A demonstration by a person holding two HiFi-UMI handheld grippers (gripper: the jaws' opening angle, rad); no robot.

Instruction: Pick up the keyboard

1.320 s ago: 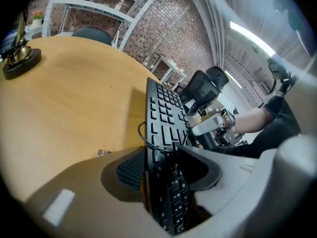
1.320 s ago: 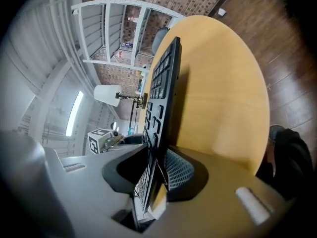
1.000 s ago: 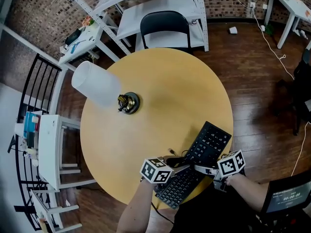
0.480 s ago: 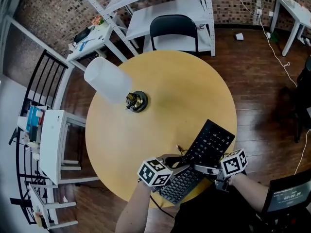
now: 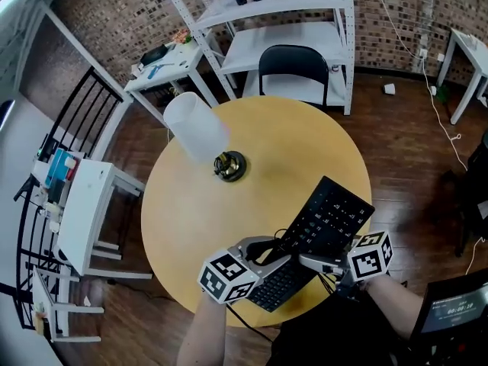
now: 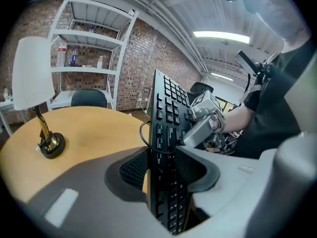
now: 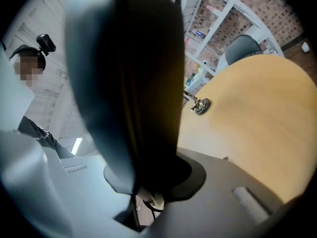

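Observation:
The black keyboard hangs tilted above the near edge of the round wooden table, held at its near end by both grippers. My left gripper is shut on the keyboard's left long edge; in the left gripper view the keyboard stands on edge between the pads. My right gripper is shut on the opposite edge and shows across the keys. In the right gripper view the keyboard's dark underside fills the space between the jaws. Its black cable loops near the left jaws.
A lamp with a white shade and round base stands on the table's far left. A black chair and white shelving lie beyond the table. A white side table is to the left.
Both grippers have risen together with the keyboard, which has come up off the table and tilted. The grips look unchanged.

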